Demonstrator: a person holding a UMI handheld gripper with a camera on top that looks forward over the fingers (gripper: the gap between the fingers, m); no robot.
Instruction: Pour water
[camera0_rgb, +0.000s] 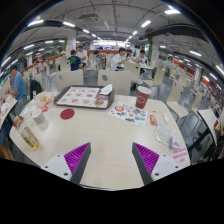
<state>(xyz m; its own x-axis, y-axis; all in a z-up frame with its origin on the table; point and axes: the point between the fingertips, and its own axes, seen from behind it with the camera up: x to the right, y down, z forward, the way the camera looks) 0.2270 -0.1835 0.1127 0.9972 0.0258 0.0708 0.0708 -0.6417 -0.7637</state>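
gripper (111, 160): fingers spread wide, holding nothing | bare table (105, 135) just ahead, plenty of room | bottle (31, 137) off to the left near the edge, lying tilted, long axis slanting away | cup (142, 97) upright beyond, right | tray (83, 96) beyond

Red cup (142, 97) upright on table, beyond open claw (110, 158).

Tool-mounted wide view (111, 160), high, forward over table (100, 135)
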